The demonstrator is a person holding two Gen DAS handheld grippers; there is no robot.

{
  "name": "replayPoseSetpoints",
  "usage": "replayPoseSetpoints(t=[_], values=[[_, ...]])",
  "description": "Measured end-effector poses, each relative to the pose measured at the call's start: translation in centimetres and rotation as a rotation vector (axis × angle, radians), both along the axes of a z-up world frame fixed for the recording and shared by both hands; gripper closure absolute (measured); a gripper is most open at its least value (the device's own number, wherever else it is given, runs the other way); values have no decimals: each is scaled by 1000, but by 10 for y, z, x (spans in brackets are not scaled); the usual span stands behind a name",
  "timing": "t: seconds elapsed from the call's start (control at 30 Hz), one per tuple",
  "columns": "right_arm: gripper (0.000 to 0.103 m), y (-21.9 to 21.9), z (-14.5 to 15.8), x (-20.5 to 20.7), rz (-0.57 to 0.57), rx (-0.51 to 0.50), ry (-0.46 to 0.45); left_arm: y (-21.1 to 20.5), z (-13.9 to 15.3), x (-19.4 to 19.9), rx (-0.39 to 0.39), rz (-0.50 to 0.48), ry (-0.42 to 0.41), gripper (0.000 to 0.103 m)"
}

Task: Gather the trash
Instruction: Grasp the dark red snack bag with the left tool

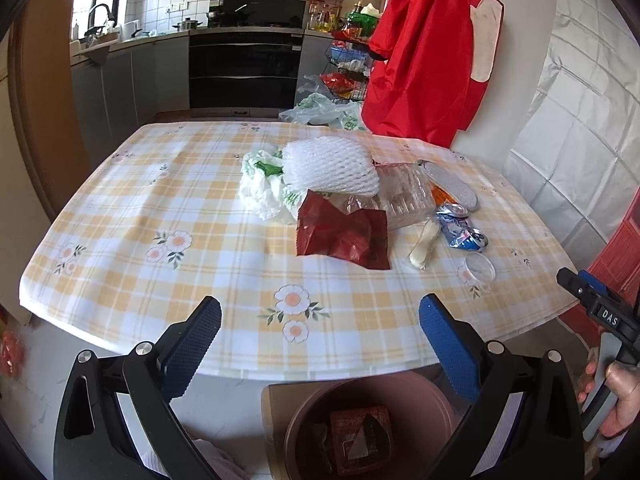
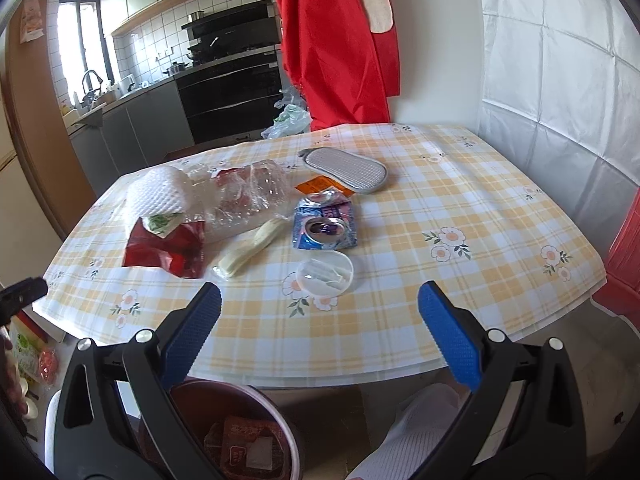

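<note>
Trash lies in a heap on the checked tablecloth [image 1: 168, 208]: a white foam net [image 1: 332, 166], a crumpled white bag [image 1: 260, 188], a dark red wrapper [image 1: 342, 236], crinkled clear plastic [image 1: 400, 196], a crushed blue can [image 1: 460, 226], a pale twisted wrapper [image 1: 424, 244] and a clear lid [image 1: 480, 270]. From the right wrist, the can [image 2: 324, 226], lid [image 2: 326, 274], pale wrapper [image 2: 250, 250] and red wrapper [image 2: 166, 248] lie just ahead. My left gripper [image 1: 320, 330] hangs open over the table's near edge. My right gripper [image 2: 320, 316] is open too, empty, short of the lid.
A maroon bin [image 1: 372, 428] holding red wrappers stands on the floor below the table's near edge, also in the right view as the bin [image 2: 236, 432]. A grey mitt [image 2: 346, 170] lies behind the can. A red garment [image 1: 428, 48] hangs at the far right. The kitchen counter [image 1: 132, 40] is beyond.
</note>
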State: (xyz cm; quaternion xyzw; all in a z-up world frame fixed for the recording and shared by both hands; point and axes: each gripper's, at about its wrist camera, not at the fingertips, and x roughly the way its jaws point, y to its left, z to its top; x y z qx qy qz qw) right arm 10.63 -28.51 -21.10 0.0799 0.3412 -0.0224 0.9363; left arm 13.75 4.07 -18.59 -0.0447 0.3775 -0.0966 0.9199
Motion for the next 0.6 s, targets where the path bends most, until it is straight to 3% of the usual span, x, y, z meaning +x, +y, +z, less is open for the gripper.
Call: replayPoseSetpoints(t=[0.37, 0.6], values=[[6, -26, -36, 39, -24, -5, 55, -17, -43, 104, -71, 53, 100, 6], [6, -26, -57, 65, -7, -16, 95, -9, -80, 152, -230, 122, 185, 6]])
